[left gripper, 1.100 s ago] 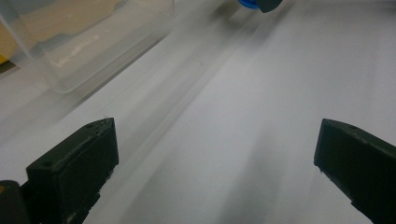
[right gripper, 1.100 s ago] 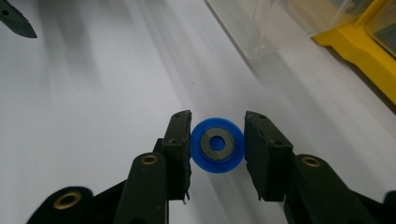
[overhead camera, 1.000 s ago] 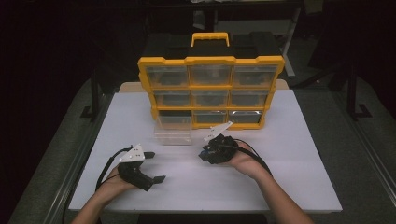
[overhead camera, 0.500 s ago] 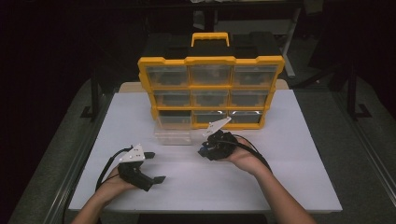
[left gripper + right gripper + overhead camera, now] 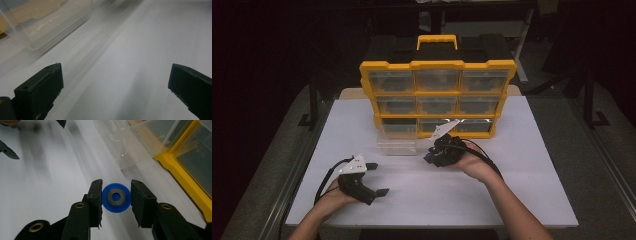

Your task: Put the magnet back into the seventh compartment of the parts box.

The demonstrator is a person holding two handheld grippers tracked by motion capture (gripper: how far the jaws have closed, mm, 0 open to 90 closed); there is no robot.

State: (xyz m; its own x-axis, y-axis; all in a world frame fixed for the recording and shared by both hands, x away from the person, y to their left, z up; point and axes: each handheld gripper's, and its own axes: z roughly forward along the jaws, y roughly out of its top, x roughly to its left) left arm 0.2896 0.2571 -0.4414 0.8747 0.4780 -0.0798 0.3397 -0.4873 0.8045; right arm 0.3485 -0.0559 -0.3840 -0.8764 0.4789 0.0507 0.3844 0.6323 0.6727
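My right fingers [image 5: 116,199] are closed on a small blue wheel [image 5: 116,201] with a dark ring at its hub, one pad on each side of its rim, low in the middle of the right gripper view. I judge it light, stiff plastic with a smooth, curved edge, so it could twist or slip out if my squeeze goes off centre; across the rim, as I have it now, seems the best hold. It hangs just above the white tabletop [image 5: 50,185].

My left fingers [image 5: 115,82] stand wide apart with nothing between them, resting low over the tabletop at the lower left of the high view.

Toward the upper right of the right gripper view lies a clear drawer [image 5: 140,140], pulled out in front of the yellow organizer [image 5: 437,95], near the wheel but apart from it.
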